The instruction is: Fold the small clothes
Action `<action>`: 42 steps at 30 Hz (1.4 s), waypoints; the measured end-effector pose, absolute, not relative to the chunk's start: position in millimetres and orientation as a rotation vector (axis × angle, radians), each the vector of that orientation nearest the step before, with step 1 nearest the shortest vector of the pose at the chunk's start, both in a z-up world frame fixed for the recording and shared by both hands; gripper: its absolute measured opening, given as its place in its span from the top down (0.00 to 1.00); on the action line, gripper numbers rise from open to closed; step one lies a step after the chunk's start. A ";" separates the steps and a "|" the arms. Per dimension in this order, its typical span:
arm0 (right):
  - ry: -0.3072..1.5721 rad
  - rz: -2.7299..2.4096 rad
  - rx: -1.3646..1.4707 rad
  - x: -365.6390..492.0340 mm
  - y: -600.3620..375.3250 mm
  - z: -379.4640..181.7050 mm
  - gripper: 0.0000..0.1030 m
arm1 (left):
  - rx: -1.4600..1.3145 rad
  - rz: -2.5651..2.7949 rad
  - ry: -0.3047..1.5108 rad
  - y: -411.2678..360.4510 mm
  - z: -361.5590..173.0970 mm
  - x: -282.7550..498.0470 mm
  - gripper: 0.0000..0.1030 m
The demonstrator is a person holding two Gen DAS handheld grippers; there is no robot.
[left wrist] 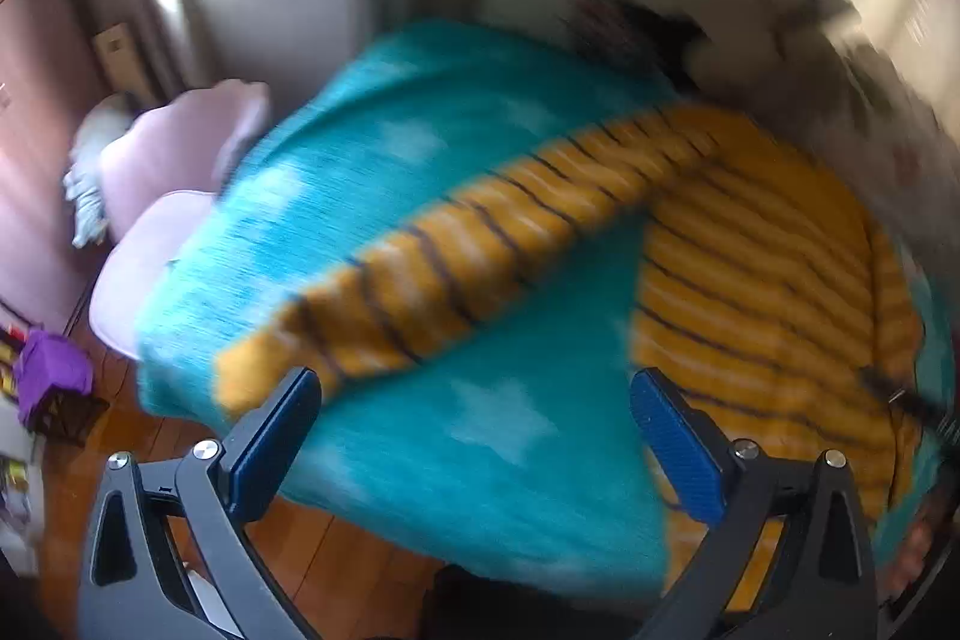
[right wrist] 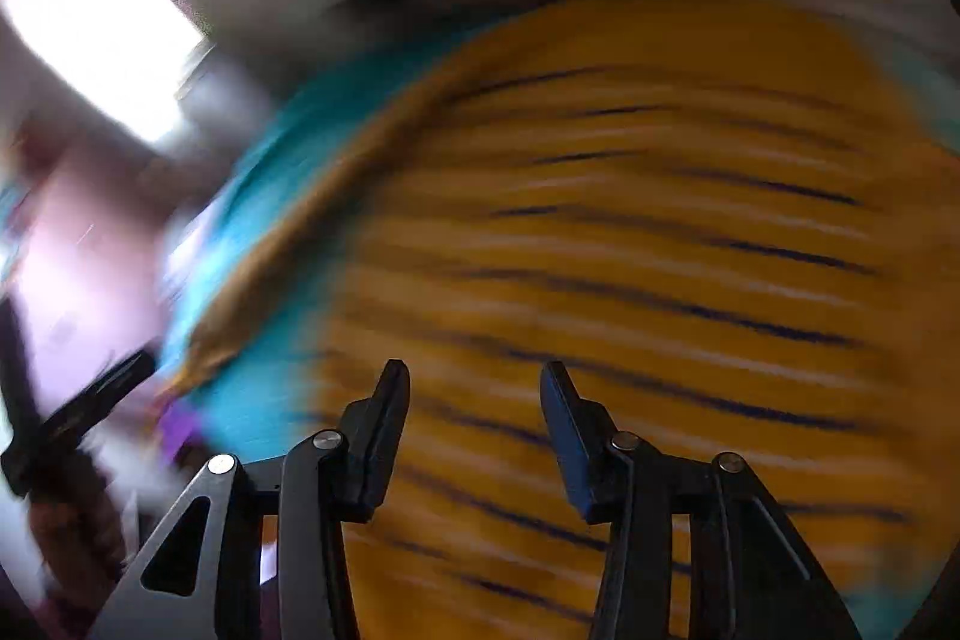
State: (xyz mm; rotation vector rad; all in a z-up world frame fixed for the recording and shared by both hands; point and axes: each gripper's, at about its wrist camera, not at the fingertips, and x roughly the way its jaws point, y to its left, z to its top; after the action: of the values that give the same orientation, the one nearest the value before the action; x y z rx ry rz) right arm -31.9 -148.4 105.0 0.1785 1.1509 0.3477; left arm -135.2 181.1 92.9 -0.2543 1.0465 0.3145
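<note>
Left wrist view had the striped shirt (left wrist: 750, 280) lying on the teal blanket (left wrist: 420, 232), body toward the blanket's right edge, one long sleeve (left wrist: 432, 274) stretched out flat across the blanket's middle toward its near-left corner. Left gripper (left wrist: 474, 436) hovered over the blanket's near edge, jaws spread wide, nothing between them; cuff end of the sleeve sat just beside the left finger (left wrist: 276, 436), contact unclear through the blur.

Right wrist view was heavily motion-blurred. Right gripper (right wrist: 474, 430) was over the shirt body, jaws parted about halfway, holding nothing. Stripes filled most of that frame, a strip of blanket showing past the shirt's left edge.

Handling, my read: light, soft knit, no stiffness, will drape and sag wherever unsupported. It could drag on the fuzzy blanket instead of sliding, so lift rather than pull. Best holds looked like the cuff for the sleeve fold, then shoulder seam or hem corners for the body; pinch one layer, shallow, so the blanket doesn't come up too.

View differences: only the left wrist camera showed the full sleeve, the blanket's edges, wood floor (left wrist: 360, 550) under its near edge and a pink chair (left wrist: 168, 184) past its left side. Only the right wrist camera showed the shirt body close up, but too smeared to find hem or collar.
</note>
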 end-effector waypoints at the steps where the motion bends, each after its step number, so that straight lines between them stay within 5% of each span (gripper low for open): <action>1: 1.124 0.250 0.164 -33.7 -171.6 107.9 0.39 | -0.243 0.300 1.060 169.0 89.2 -133.3 0.00; 3: 1.073 -0.083 0.100 -50.6 -247.2 106.3 0.31 | -0.222 0.269 1.077 142.9 83.1 -129.8 0.00; 11: 1.154 -0.125 0.412 -71.5 -351.2 60.9 0.33 | -0.326 0.221 1.141 98.4 55.5 -124.3 0.00; 13: 1.161 -0.004 0.435 -68.0 -340.9 59.5 0.89 | -0.315 0.232 1.138 93.8 52.6 -124.6 0.00; 26: 1.048 -0.482 0.166 -57.7 -451.8 121.7 0.86 | -0.216 0.276 1.201 62.5 16.6 -125.3 0.00; 28: 1.028 -0.365 0.224 -66.0 -435.2 129.0 0.67 | -0.237 0.255 1.217 61.9 8.7 -123.5 0.13; 30: 1.060 -0.103 0.312 -70.6 -391.7 124.0 0.52 | -0.239 0.254 1.213 64.2 8.7 -122.7 0.41; 32: 1.143 0.150 0.384 -71.4 -342.0 103.8 0.52 | -0.220 0.254 1.217 66.2 13.0 -123.0 0.53; 37: 1.274 0.399 0.319 -79.7 -244.7 65.9 0.61 | -0.241 0.324 1.232 85.2 15.4 -129.5 0.45; 42: 1.234 0.153 0.375 -93.8 -302.8 65.3 0.61 | -0.305 0.354 1.199 100.1 29.7 -143.8 0.41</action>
State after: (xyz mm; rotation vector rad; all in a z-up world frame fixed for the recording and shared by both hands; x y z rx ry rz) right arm -93.8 -302.8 65.3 0.3751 1.2342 0.1526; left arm -143.8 100.1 29.7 -0.3047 1.1992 0.3542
